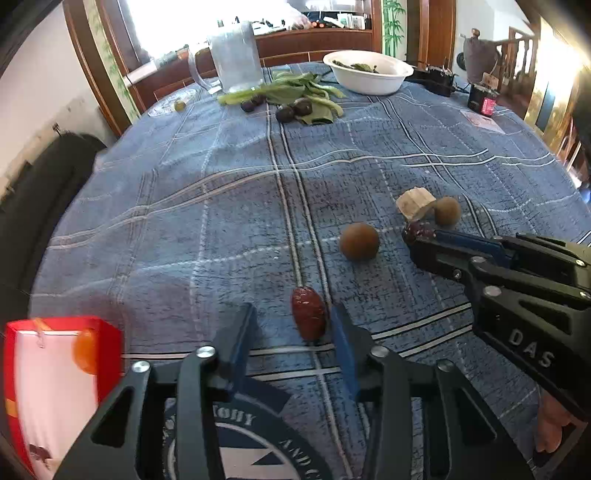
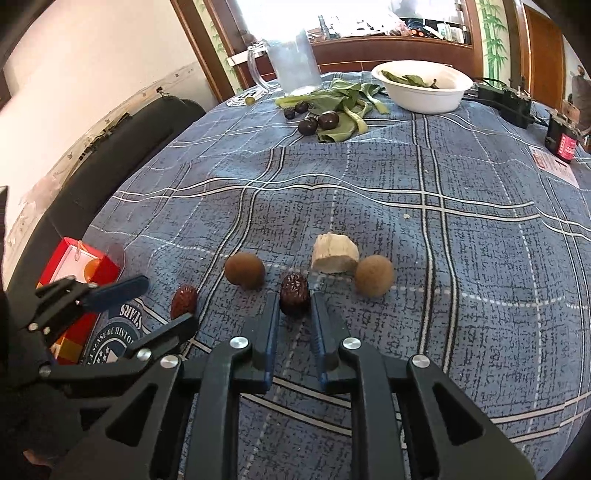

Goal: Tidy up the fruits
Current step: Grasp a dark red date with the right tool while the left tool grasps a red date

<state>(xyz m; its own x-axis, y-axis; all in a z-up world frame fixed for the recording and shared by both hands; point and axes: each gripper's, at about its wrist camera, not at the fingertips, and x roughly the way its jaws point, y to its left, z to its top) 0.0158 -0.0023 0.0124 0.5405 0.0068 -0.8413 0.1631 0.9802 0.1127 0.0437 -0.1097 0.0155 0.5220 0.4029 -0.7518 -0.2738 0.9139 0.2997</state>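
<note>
The red date lies on the tabletop between the left gripper's spread jaws, not yet pinched; the right gripper pinches a darker date. Both look light, wrinkled and slightly soft (best gripped across the middle). Beside the red date, a round brown fruit crowds the approach; the red box stands clear.

- blue plaid tablecloth spreads ahead of tool
- white wall, dark sofa to its left
- bright window, wood cabinet far ahead
</note>
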